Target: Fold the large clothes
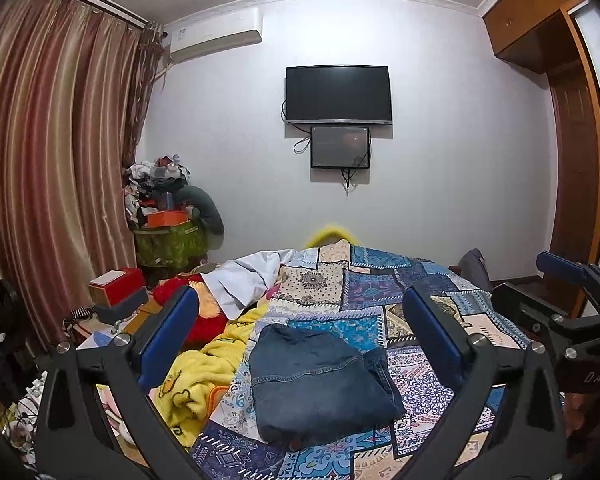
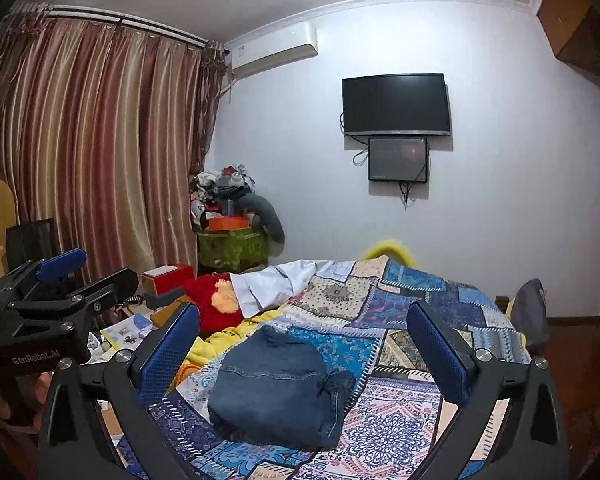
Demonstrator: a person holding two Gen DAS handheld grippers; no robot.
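Only the right wrist view shows a chair back (image 2: 28,240) by the curtain, while both hand-held grippers, left (image 1: 300,336) and right (image 2: 304,344), hover wide open and empty above the folded jeans (image 1: 320,384) on the bed's patchwork quilt (image 1: 420,392).

In the right wrist view, white lettering "GenRobot.AI" stood on the black body of the left claw (image 2: 58,276) at the left edge of the frame. In the left wrist view, "DAS" was readable on the right claw (image 1: 556,276) body at the right edge. Nothing else was legible.
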